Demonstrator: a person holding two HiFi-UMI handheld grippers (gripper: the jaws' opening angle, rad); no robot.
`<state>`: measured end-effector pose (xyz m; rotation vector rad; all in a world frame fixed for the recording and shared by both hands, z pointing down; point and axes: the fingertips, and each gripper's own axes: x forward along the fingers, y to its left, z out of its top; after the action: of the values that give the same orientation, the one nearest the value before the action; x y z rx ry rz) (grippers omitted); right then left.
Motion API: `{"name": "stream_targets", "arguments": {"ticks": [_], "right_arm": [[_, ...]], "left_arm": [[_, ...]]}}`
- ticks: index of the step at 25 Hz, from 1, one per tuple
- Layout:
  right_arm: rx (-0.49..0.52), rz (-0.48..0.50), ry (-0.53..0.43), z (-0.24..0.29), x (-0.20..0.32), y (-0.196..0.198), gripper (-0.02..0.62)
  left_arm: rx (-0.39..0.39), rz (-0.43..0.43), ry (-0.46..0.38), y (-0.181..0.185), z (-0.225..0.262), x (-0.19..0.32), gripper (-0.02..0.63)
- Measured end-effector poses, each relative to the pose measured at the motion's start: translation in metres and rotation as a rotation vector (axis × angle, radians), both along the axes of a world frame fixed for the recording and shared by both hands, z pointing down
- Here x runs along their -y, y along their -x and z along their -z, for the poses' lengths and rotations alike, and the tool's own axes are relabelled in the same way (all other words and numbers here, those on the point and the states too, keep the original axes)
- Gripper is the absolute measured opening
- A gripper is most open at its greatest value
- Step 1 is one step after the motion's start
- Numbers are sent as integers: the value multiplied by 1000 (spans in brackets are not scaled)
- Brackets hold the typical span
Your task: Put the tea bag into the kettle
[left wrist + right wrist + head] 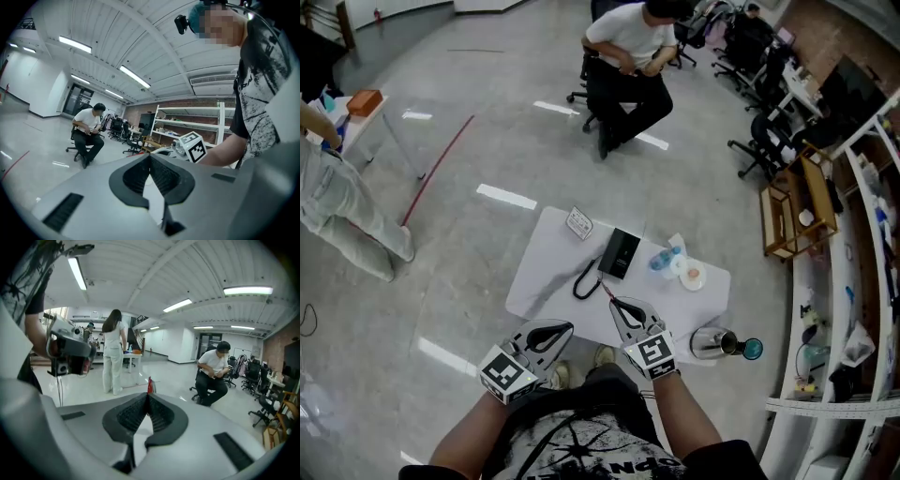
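My right claw [615, 303] is pinched shut on the red tea bag [149, 386], which pokes out at its tip. My left claw [565, 327] is shut. The kettle [711, 342] sits nearby

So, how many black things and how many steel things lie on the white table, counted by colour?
Black: 2, the black rectangular box and the black looped cord
Steel: 1, the shiny steel kettle
Total: 3
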<state>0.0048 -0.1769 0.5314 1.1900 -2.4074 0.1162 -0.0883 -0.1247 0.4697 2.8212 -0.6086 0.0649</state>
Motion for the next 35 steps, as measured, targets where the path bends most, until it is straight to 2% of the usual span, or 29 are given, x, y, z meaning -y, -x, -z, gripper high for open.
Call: {"name": "stream_targets", "arguments": {"ticks": [6,11,18,24,30,32,35], "right_arm": [[94,28,-87,68,-30,2,11],[149,-11,-158,104,-46,1,11],[176,-80,-189,107,-62,-10,11],[196,-138,-176,109,-73,-30,11],[209,-211,-190,111,-83,-69,11],[199,-238,-194,109,-89,-83,11],[219,-291,-202,108,-102,-113,11]], "left_arm": [[-75,-43,-48,-5,31,-5,8],[-104,-67,-50,-10,47,-3,8],[-114,-113,-82,-18,51,-10,7],[-132,-156,-71,-36,56,-18,7],[-131,-213,-64,-67,52,-25,7],[-161,-240,-80,-80,55,-28,7],[-109,-277,-74,-105,47,-33,8]]}}
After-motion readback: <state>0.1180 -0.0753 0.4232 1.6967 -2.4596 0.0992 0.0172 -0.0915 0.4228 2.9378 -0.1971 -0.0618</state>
